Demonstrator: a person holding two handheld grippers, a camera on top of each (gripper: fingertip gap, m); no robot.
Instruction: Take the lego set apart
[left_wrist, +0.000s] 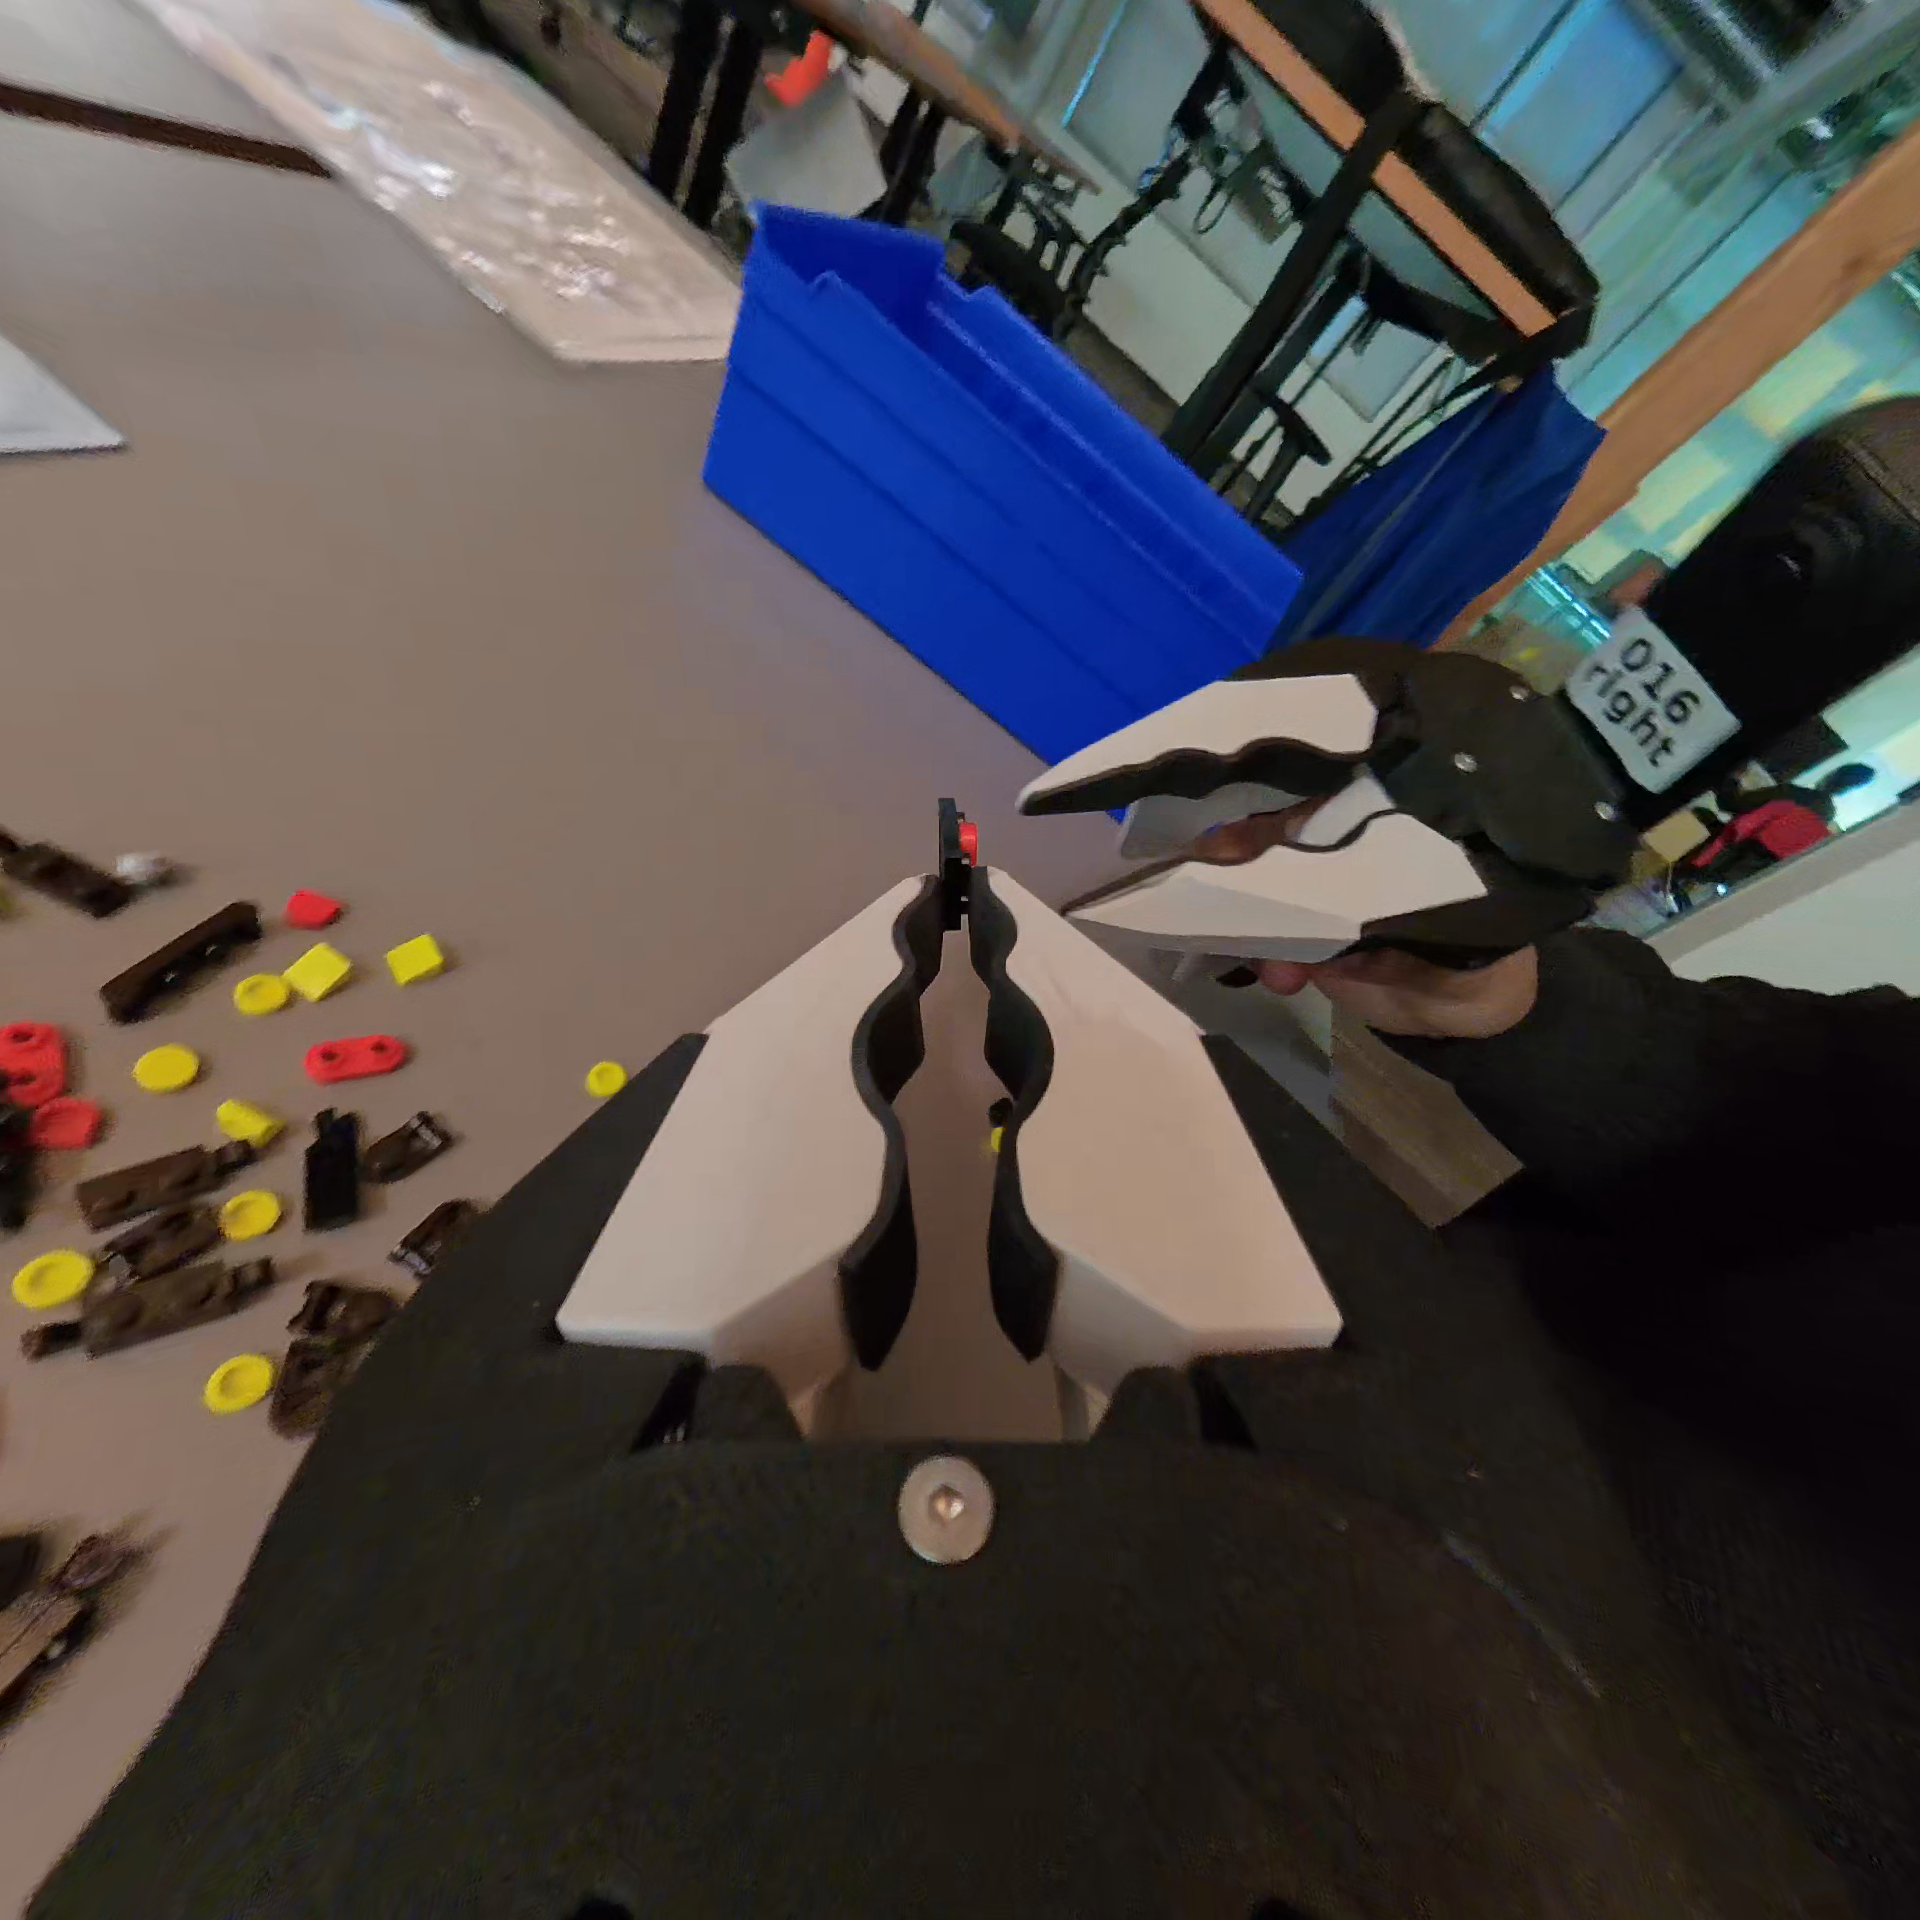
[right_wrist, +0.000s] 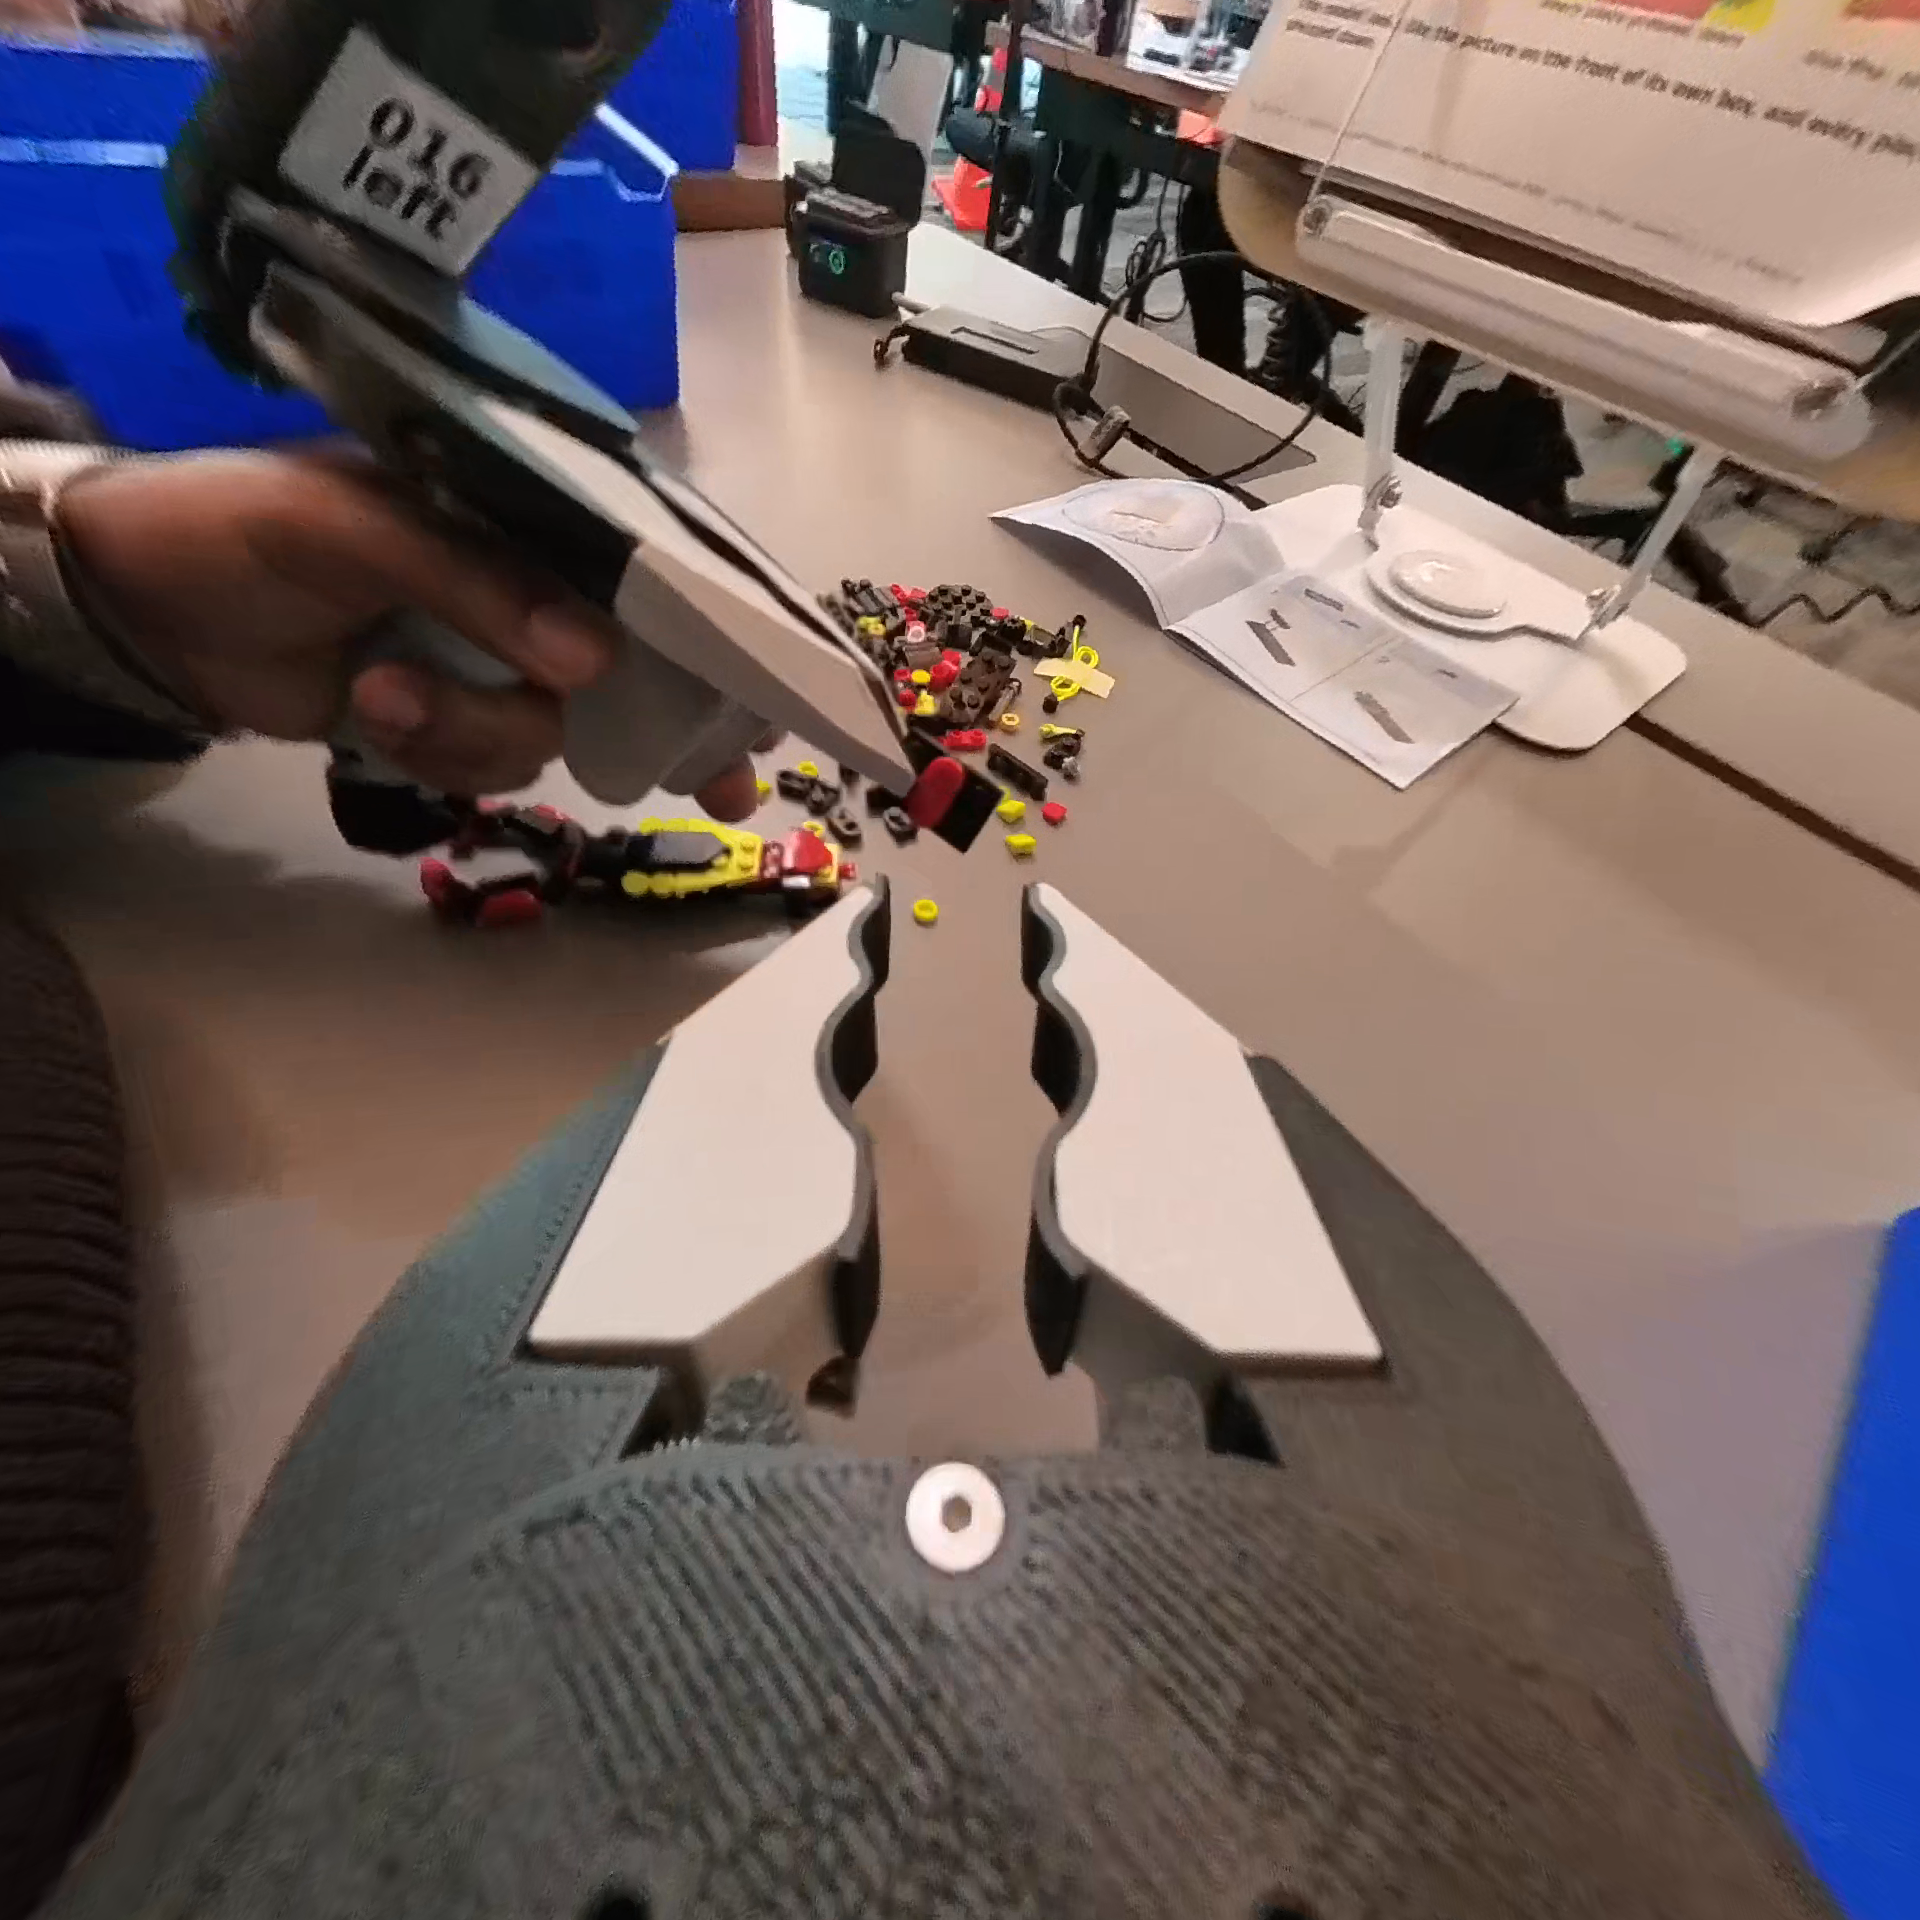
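Note:
My left gripper (left_wrist: 958, 891) is shut on a small black plate with a red piece on it (left_wrist: 958, 844), held above the table. In the right wrist view the same gripper (right_wrist: 902, 771) comes in from the upper left with that black and red piece (right_wrist: 951, 802) at its tips. My right gripper (right_wrist: 956, 899) is open and empty, just short of the held piece; it also shows in the left wrist view (left_wrist: 1049, 857). A partly built yellow, black and red lego model (right_wrist: 675, 864) lies on the table under the left hand. Loose pieces (right_wrist: 966, 665) lie beyond it.
Several loose black, yellow and red pieces (left_wrist: 208, 1143) lie scattered at the left. A blue bin (left_wrist: 987, 499) stands at the far table edge. An open instruction booklet (right_wrist: 1299, 623) and a white stand (right_wrist: 1558, 665) holding a sheet sit to the right. A black device (right_wrist: 852, 249) is at the back. My left and right fingertips are right by each other.

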